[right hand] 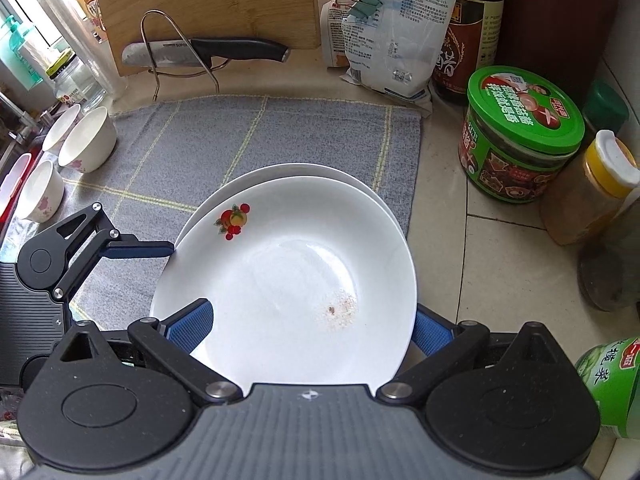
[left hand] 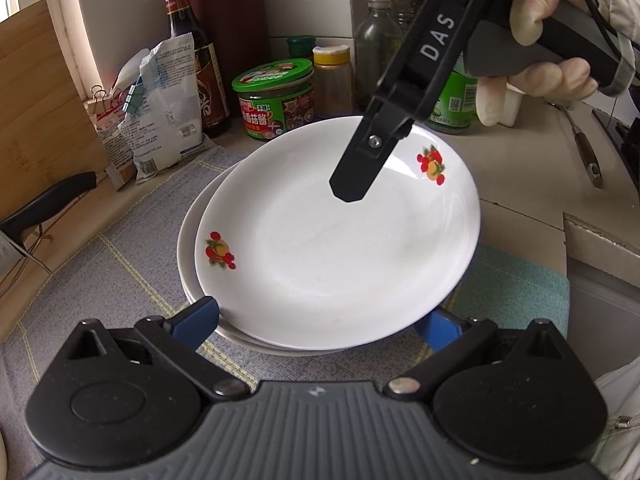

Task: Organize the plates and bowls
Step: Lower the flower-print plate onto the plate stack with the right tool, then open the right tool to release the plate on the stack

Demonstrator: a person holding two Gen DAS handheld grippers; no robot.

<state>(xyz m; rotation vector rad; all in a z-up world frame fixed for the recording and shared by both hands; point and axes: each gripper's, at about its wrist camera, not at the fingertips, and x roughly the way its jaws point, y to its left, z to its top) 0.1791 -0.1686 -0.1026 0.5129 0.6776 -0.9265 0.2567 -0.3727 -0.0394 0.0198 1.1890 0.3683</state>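
1. Centre of both frames: top plate (right hand: 280,280) stacked off-centre on lower plate (right hand: 280,170), over grey mat (right hand: 200,140).
2. Bottom of right wrist view: right gripper (right hand: 312,326) wide open, blue pads straddling top plate's near rim, hold unclear.
3. Bottom of left wrist view: left gripper (left hand: 320,320) wide open, plates' edge between pads.
4. Left edge: three bowls (right hand: 88,140), well apart from the plates.
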